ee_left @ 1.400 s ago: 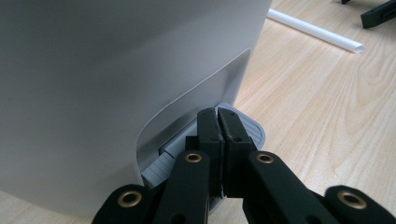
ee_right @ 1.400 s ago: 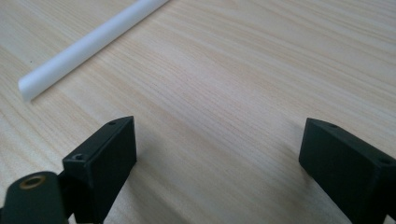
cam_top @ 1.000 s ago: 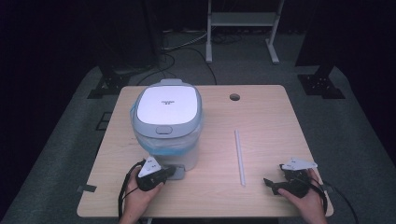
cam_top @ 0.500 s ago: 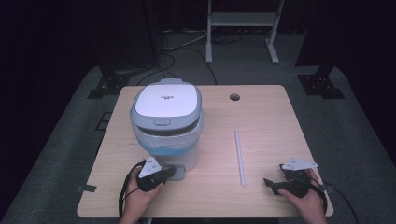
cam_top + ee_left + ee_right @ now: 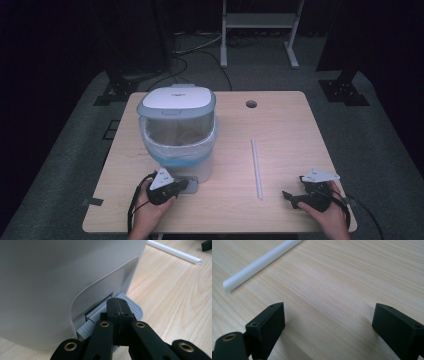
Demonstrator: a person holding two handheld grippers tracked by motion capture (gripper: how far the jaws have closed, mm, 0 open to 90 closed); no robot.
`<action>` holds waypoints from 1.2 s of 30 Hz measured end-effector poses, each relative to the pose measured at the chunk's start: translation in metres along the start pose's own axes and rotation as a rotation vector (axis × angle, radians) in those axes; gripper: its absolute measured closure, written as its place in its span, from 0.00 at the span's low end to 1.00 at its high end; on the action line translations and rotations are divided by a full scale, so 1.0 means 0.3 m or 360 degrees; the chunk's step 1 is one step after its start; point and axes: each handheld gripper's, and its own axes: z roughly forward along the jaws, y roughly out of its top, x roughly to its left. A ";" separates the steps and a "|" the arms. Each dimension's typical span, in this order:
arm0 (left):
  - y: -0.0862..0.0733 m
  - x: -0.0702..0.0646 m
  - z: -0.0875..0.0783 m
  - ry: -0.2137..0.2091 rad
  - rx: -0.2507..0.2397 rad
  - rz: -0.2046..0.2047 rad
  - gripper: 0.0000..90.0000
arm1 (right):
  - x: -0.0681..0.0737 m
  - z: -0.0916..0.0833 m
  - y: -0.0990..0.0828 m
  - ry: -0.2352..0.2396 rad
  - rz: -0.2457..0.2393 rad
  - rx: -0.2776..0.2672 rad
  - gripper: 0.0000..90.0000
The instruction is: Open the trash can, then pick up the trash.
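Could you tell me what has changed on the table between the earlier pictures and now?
The bin's lid has swung up toward the back, so the bag-lined inside now shows. The left gripper, jaws shut, stays pressed on the grey pedal at the bin's foot. The right gripper remains open on the table, and the white tube has not moved.

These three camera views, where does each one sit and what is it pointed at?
High view: above the person's side, looking down on the table; hands, both grippers.
Left gripper view: on the left gripper, shut jaws pressing the pedal of the pedal bin.
Right gripper view: on the right gripper, open jaws over bare wood.
Shared: white tube.
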 end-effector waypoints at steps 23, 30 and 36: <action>-0.011 0.007 0.016 -0.0017 0.0035 -0.0023 1.00 | 0.000 0.008 0.007 -0.0007 0.0005 0.0000 0.10; -0.011 0.005 0.017 -0.0008 0.0039 -0.0012 1.00 | -0.001 0.004 0.006 -0.0013 0.0013 -0.0010 0.15; -0.011 0.006 0.017 -0.0015 0.0039 -0.0017 1.00 | -0.002 -0.003 0.016 0.0028 0.0046 -0.0015 0.15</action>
